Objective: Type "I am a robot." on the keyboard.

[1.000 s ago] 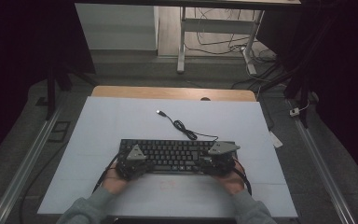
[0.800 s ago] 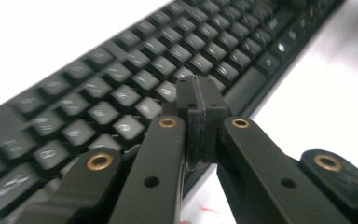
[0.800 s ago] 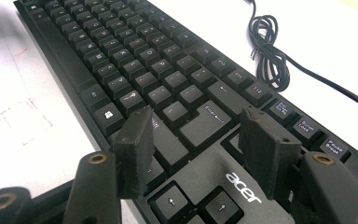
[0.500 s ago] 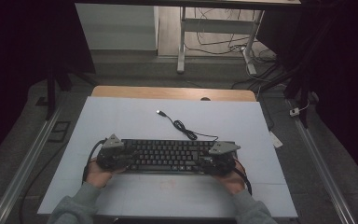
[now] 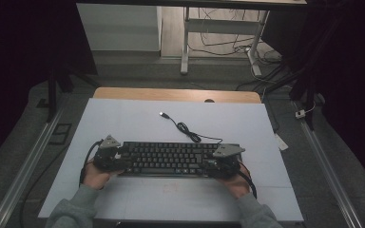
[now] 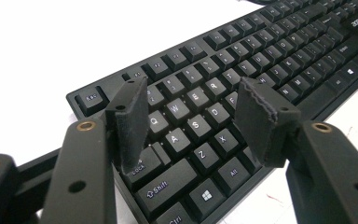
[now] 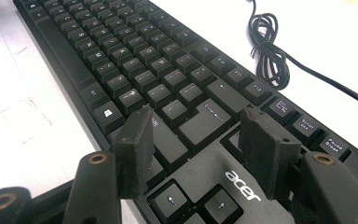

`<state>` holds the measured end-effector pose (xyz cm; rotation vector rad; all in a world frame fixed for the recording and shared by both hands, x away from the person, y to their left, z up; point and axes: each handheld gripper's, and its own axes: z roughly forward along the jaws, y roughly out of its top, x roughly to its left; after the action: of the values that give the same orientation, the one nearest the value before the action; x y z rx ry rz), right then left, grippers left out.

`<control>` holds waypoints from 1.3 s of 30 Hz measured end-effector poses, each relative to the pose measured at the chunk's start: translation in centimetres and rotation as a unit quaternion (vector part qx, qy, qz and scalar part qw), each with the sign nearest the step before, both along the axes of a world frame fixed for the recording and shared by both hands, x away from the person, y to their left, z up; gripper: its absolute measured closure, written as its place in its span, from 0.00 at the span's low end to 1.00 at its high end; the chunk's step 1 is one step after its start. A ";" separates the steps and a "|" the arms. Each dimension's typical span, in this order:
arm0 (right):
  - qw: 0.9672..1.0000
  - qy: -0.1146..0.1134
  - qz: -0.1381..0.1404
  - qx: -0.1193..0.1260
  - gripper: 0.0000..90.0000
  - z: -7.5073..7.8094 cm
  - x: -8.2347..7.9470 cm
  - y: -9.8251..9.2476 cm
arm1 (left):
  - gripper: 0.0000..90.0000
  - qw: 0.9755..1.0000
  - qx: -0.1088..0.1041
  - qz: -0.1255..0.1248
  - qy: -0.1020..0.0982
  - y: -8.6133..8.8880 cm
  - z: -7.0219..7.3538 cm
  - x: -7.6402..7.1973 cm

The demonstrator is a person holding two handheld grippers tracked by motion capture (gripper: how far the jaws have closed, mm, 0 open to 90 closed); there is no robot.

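Observation:
A black Acer keyboard (image 5: 171,159) lies across the white table top (image 5: 138,123), its cable (image 5: 185,128) coiled behind it and ending in a USB plug (image 5: 163,114). My left gripper (image 5: 120,159) is at the keyboard's left end. Its jaws have just been opening and stand apart over the letter keys (image 6: 193,100), one pad (image 6: 130,121) near Caps Lock, nothing pinched. My right gripper (image 5: 212,164) is at the right end, open above the Enter and arrow keys (image 7: 198,123). The keyboard (image 7: 135,60) stretches away, with the cable (image 7: 268,51) beyond it.
A wooden strip (image 5: 176,95) edges the table's far side. Metal rails (image 5: 24,171) run along both sides on the floor. Desk legs (image 5: 185,42) and loose cables (image 5: 266,80) lie farther back. Bare white surface lies ahead of and behind the keyboard.
My left hand slid left, from over the keyboard's left keys to its left end, and its jaws spread apart. The right hand and the keyboard stayed put.

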<state>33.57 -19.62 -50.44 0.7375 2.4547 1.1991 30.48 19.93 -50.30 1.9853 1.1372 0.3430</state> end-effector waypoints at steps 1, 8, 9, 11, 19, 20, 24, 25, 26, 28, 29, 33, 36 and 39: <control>1.000 0.000 0.000 -0.001 0.50 0.0 0.0 0.0 | 0.48 1.000 0.001 0.000 0.001 0.0 0.0 0.0; 1.000 0.000 0.000 -0.003 0.50 0.0 0.0 0.0 | 0.47 1.000 0.005 0.001 0.002 0.0 -0.1 0.1; 1.000 0.001 -0.001 -0.003 0.50 0.0 0.0 0.0 | 0.47 1.000 0.006 0.001 0.002 0.0 -0.1 0.1; 1.000 0.001 -0.001 -0.003 0.50 0.0 0.0 0.0 | 0.47 1.000 0.006 0.001 0.002 0.0 -0.1 0.1; 1.000 0.000 0.001 -0.005 0.50 0.0 0.0 0.0 | 0.47 1.000 0.008 0.000 0.000 -0.2 -0.1 0.1; 1.000 0.000 0.001 -0.005 0.50 -0.1 0.0 0.0 | 0.47 1.000 0.008 0.000 -0.001 -0.2 -0.1 0.2; 1.000 0.001 0.000 -0.007 0.51 -0.1 0.0 0.1 | 0.47 1.000 0.010 -0.002 0.000 -0.4 -0.2 0.4; 1.000 0.001 0.000 -0.008 0.51 -0.1 0.0 0.1 | 0.47 1.000 0.010 -0.003 0.000 -0.5 -0.1 0.5; 1.000 0.001 0.000 -0.008 0.51 -0.1 0.1 0.1 | 0.47 1.000 0.010 -0.004 -0.001 -0.6 -0.1 0.6; 1.000 0.002 -0.001 -0.008 0.51 -0.1 0.1 0.1 | 0.47 1.000 0.013 -0.006 -0.001 -0.8 -0.1 0.8; 1.000 0.002 0.000 -0.008 0.51 -0.1 0.1 0.1 | 0.47 1.000 0.013 -0.008 0.000 -0.9 -0.1 0.9; 1.000 0.003 0.000 -0.009 0.51 -0.2 0.1 0.1 | 0.48 1.000 0.016 -0.013 -0.002 -1.6 -0.2 1.3; 1.000 0.003 0.001 -0.008 0.51 -0.2 0.1 0.2 | 0.51 1.000 0.022 -0.021 -0.005 -2.1 -0.1 1.5; 1.000 0.003 0.001 -0.008 0.51 -0.3 0.1 0.2 | 0.55 0.999 0.026 -0.028 -0.012 -2.7 0.0 1.8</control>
<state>33.65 -19.43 -50.70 0.7367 2.4677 1.1771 32.23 17.28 -50.32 2.0495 1.0658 0.3689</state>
